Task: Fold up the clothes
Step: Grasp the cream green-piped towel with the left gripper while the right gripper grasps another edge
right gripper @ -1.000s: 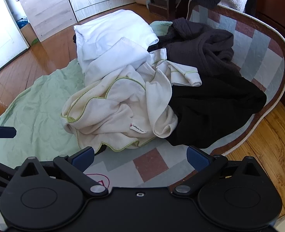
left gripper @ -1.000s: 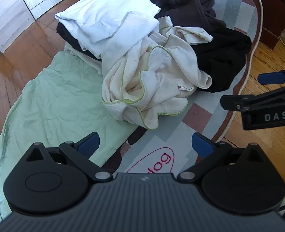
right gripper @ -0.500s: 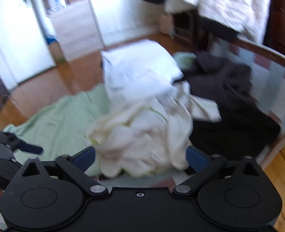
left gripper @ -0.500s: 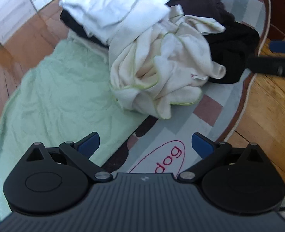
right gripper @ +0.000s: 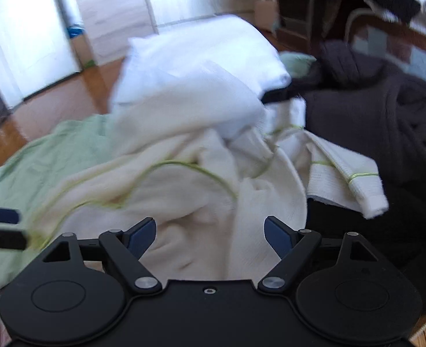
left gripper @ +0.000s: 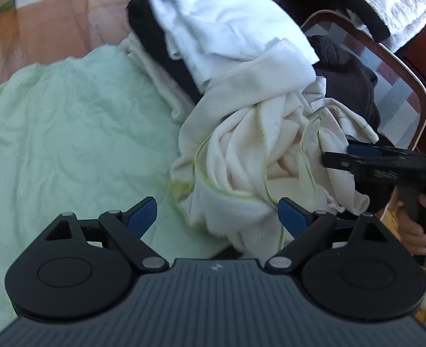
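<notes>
Both grippers are down close to the laundry pile on the floor. The left gripper [left gripper: 217,212] has its jaws spread wide, nothing between them, hovering over the near edge of the cream garment [left gripper: 253,156] with the yellow-green trim. The right gripper [right gripper: 210,232] is wide open too and sits right above the same cream garment [right gripper: 184,202], not pinching it. In the left view the right gripper [left gripper: 340,157] comes in from the side with its tips at the garment's right edge; a hand [left gripper: 415,225] holds its handle. The cream garment is crumpled on top of the pile, with a white garment [left gripper: 230,26] behind it, dark clothes [right gripper: 369,121] to the right, and a green sheet [left gripper: 68,121] spread flat to the left. The rug [left gripper: 398,86] peeks out at the far right. The right view is pretty blurry.
</notes>
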### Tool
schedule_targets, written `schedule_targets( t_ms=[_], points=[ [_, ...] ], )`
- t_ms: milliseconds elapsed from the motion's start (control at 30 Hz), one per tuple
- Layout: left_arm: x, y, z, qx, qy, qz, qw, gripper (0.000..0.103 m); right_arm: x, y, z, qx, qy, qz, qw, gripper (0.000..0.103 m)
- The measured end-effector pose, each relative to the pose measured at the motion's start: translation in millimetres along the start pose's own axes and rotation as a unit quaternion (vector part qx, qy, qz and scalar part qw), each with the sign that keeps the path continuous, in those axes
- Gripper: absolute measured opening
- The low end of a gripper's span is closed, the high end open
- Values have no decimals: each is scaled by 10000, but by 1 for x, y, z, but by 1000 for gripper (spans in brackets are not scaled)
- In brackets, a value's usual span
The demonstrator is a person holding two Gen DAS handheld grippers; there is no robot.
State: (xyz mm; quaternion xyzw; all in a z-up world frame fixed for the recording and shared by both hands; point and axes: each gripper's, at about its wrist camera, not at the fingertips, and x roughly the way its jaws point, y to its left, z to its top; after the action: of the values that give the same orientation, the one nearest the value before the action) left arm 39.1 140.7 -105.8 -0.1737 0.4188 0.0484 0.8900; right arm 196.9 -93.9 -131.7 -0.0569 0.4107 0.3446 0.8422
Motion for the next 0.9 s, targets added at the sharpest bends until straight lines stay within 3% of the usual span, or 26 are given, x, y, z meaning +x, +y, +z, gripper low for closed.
schedule_targets(
  t_ms=[67, 133, 167, 200, 233, 300, 333, 367, 400, 433, 500, 567, 600, 633, 667, 733, 767, 900],
  points=[
    [12, 6, 2, -249, -146, -147, 9995, 96, 27, -6, 2, 43, 322, 260, 9991, 82],
    [32, 17, 5, -615, -186, -504, 9967, 102, 60, -7, 3, -27, 966, 515, 9940, 51],
    [44, 21, 6, -748, -123, -700, 9947, 103, 71, -4, 1, -41, 1118, 455, 9927, 51],
    [60, 24, 8, -827, 62, -904, 9924, 103, 74, 0, 1, -64, 1058, 449, 9933, 50],
    [75, 26, 9, -912, 234, -1043, 9901, 103, 74, 3, 2, -9, 1004, 495, 9937, 41],
    [97, 30, 5, -1172, 482, -963, 9873, 99, 68, 6, 1, 227, 1024, 733, 9918, 23],
    [101, 31, 1, -1223, 582, -933, 9864, 89, 65, 7, 0, 306, 1042, 920, 9898, 10],
    [104, 31, -2, -1274, 682, -902, 9854, 47, 59, 9, -3, 324, 1111, 1331, 9843, 4],
    [108, 32, -6, -1324, 782, -872, 9842, 32, 55, 14, -7, 349, 1225, 1638, 9782, 3],
    [109, 32, -9, -1298, 826, -824, 9847, 27, 51, 18, -12, 351, 1321, 1905, 9721, 3],
    [95, 26, -11, -957, 657, -665, 9910, 17, 38, 34, -18, -89, 1196, 1666, 9787, 4],
    [85, 29, -13, -1037, 524, -619, 9913, 15, 24, 43, -20, -458, 840, 1211, 9880, 9],
    [80, 30, -14, -1077, 457, -595, 9913, 15, 18, 46, -19, -588, 656, 997, 9911, 16],
    [75, 31, -15, -1117, 390, -572, 9913, 15, 11, 45, -18, -664, 462, 748, 9939, 35],
    [71, 33, -15, -1152, 331, -541, 9913, 15, 4, 44, -17, -732, 269, 499, 9957, 46],
    [73, 35, -14, -1196, 338, -404, 9914, 15, -5, 35, -12, -765, -82, 21, 9970, 93],
    [78, 36, -13, -1265, 426, -335, 9905, 15, -5, 30, -10, -820, -176, -208, 9963, 101],
    [99, 44, -18, -1804, 762, -348, 9800, 22, 2, 22, -20, -697, -62, 125, 9975, 103]
  ],
)
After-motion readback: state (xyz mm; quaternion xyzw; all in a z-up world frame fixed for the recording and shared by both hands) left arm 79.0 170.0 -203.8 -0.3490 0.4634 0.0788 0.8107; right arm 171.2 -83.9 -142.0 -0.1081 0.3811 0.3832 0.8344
